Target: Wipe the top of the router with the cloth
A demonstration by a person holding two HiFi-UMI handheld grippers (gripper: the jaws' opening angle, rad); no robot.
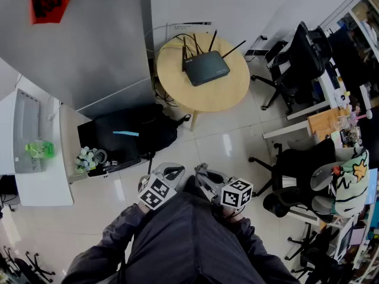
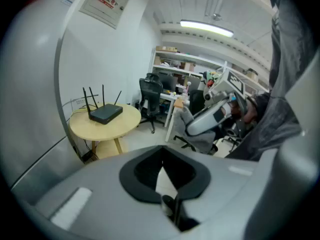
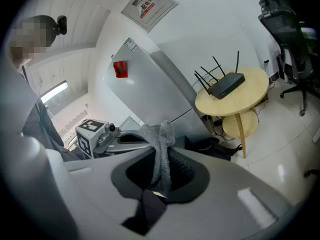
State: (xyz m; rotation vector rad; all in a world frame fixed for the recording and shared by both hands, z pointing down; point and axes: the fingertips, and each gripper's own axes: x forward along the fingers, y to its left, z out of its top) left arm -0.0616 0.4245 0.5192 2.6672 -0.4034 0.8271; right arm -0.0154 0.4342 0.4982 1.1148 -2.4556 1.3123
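Note:
A black router (image 1: 205, 68) with several antennas sits on a round wooden table (image 1: 231, 96) by the wall, far ahead of me. Both grippers are held close to my body, well short of the table. My right gripper (image 1: 205, 181) is shut on a grey knitted cloth (image 3: 161, 151) that sticks up between its jaws. My left gripper (image 1: 170, 175) is shut with nothing in it. The left gripper view shows the router (image 2: 106, 113) at the left, on the table (image 2: 122, 128). In the right gripper view the router (image 3: 227, 85) lies at the upper right.
A black bag (image 1: 136, 136) lies on the tiled floor between me and the table. Office chairs (image 1: 299, 64) (image 1: 296, 170) and desks stand to the right. A white counter (image 1: 35, 170) is at the left, and a grey cabinet (image 1: 83, 40) beside the table.

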